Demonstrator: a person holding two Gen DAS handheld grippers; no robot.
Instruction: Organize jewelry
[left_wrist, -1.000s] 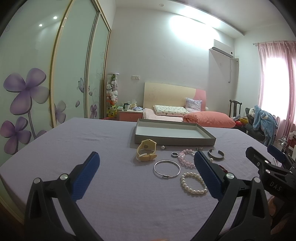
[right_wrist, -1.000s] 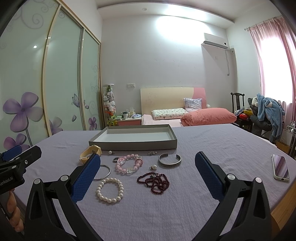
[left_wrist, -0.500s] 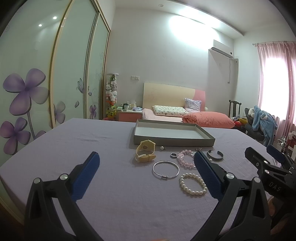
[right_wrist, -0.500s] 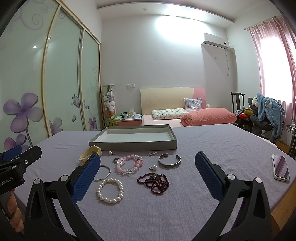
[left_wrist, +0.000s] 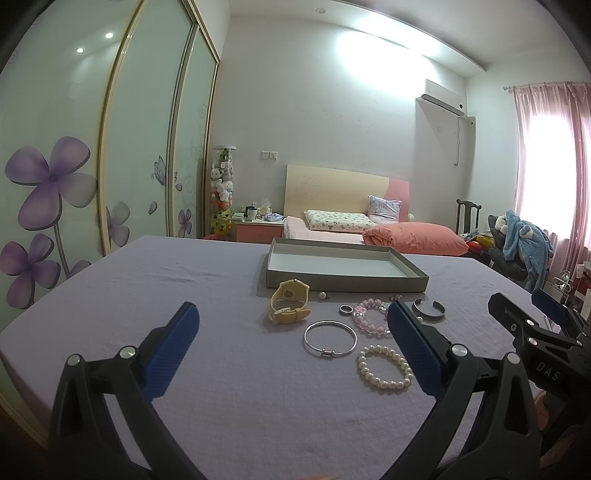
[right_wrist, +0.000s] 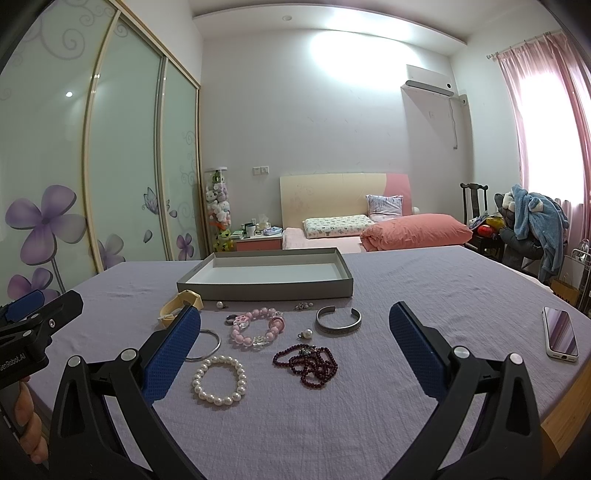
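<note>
Both grippers are hovering over the near edge of a table draped in a lilac cloth. The left gripper is holding its jaws spread wide with nothing between them, and the right gripper is doing the same.

Running left to right, the left wrist view is showing the whole yellow watch, the complete silver bangle and the pearl bracelet; its right blue finger is covering part of the pink bead bracelet and the edge of the silver cuff. The right wrist view is hiding half of the watch and bangle behind its left finger, yet it alone is revealing the dark red bead strand, a small pearl pendant and a phone lying near the right edge.

The grey tray is sitting toward the far edge, and its pale floor is showing bare; all the jewelry is lying on the cloth in front of it. A loose pearl and a small ring are resting just before the tray's front wall. A tiny sparkly piece by that wall is too small to identify.

At the right wrist view's left edge, a hand is gripping the other tool's handle, cut off by the frame.
</note>
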